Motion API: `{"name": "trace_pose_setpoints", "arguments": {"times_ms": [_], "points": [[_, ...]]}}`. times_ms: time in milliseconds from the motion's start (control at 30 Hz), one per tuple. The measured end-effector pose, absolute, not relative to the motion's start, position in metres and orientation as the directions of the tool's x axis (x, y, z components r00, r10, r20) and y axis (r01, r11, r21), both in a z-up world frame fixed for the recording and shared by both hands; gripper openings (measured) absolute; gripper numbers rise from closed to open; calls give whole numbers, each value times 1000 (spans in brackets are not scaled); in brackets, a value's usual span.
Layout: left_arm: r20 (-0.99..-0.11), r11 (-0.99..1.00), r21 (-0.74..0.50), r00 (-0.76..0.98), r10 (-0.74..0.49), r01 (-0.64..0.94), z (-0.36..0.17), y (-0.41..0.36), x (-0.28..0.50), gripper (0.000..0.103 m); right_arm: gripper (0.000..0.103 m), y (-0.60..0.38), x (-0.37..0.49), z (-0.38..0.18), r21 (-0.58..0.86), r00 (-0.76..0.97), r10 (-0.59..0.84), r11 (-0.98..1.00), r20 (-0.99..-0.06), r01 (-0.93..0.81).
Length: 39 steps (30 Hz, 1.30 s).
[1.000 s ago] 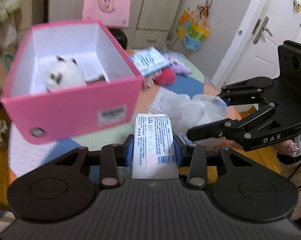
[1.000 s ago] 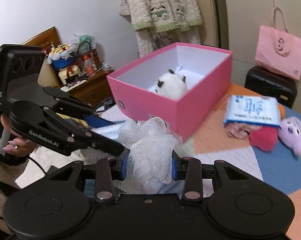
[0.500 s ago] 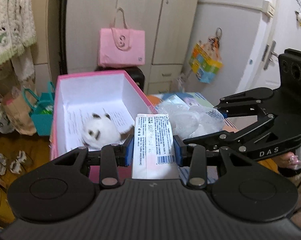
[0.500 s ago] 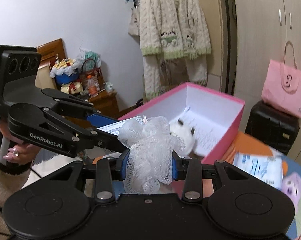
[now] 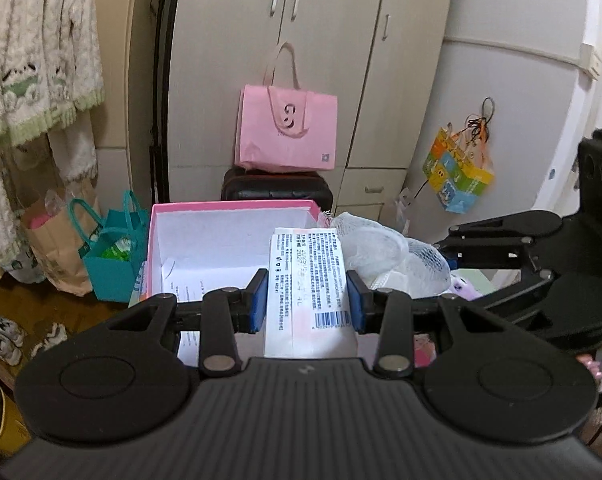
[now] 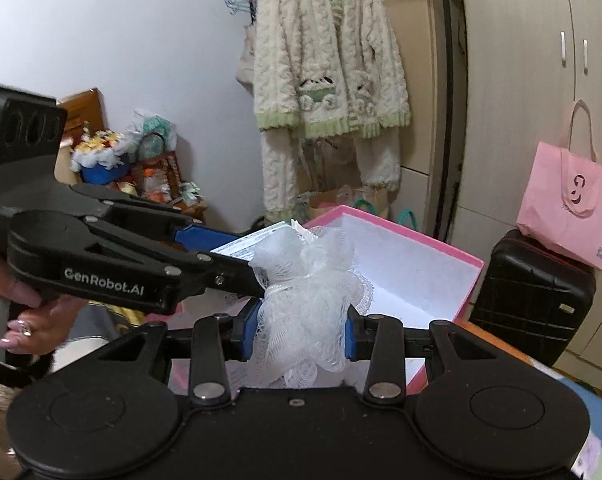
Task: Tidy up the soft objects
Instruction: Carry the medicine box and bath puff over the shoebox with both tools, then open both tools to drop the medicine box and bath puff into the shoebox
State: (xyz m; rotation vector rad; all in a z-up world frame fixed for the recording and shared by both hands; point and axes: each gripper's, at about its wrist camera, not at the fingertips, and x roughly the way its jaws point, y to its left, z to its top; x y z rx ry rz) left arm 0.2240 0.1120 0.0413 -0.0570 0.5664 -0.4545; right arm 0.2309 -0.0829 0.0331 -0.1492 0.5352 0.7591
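Landmark: pink box [image 5: 157,236], open-topped, white-lined, standing below and ahead of both grippers; all places are given from it.

Item 1. Left gripper [image 5: 307,300]: its blue pads are pressing both long edges of a flat white packet [image 5: 307,280] with printed text and a barcode. The packet is standing on edge and reaching out over the near rim of the pink box, probably held by its narrow sides so that it can slide in flat when let go.

Item 2. Right gripper [image 6: 299,332]: its fingers are clamping a white mesh bath pouf [image 6: 309,280], which is bulging above and below the pads. The squeeze is likely firm because the mesh gives under pressure. The pouf is hanging over the near edge of the pink box, just to the right of the packet, and seems to be touching it.

Item 3. The person's hand [image 6: 33,316] is gripping the left tool's handle, to the left of the pink box in the right wrist view.

Item 4. Pink tote bag [image 5: 289,132] is resting on a black suitcase [image 5: 277,188] directly behind the pink box.

Item 5. A purple plush toy [image 5: 463,286] is lying to the right of the pink box, not yet collected.

Judgement: both loads are being carried side by side so they can be dropped into the pink box together; release is the step remaining.
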Motion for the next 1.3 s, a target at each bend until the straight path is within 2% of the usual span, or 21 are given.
{"name": "trace_pose_setpoints", "arguments": {"times_ms": [267, 467, 600, 700, 833, 1000, 1300], "points": [[-611, 932, -131, 713, -344, 338, 8, 106, 287, 38, 45, -66, 288, 6, 21, 606, 537, 758, -587, -651], [-644, 937, -42, 707, -292, 348, -3, 99, 301, 38, 45, -57, 301, -15, 3, 586, 506, 758, -633, -652], [-657, 940, 42, 719, -229, 338, -10, 95, 308, 38, 45, -47, 306, -24, -60, 604, 451, 767, -657, -639], [-680, 936, 48, 698, -226, 349, -14, 95, 309, 38, 46, -43, 311, -30, -71, 593, 429, 767, -682, -637], [-690, 926, 80, 691, -216, 368, -12, 89, 306, 41, 51, -42, 308, -33, -93, 592, 417, 759, -689, -644], [-686, 937, 60, 696, -212, 344, -10, 93, 305, 42, 62, -47, 306, -31, -82, 595, 429, 762, -679, -643], [-628, 927, 27, 728, -275, 373, 11, 99, 268, 42, 62, -67, 281, -11, -35, 601, 492, 756, -630, -654]]}}
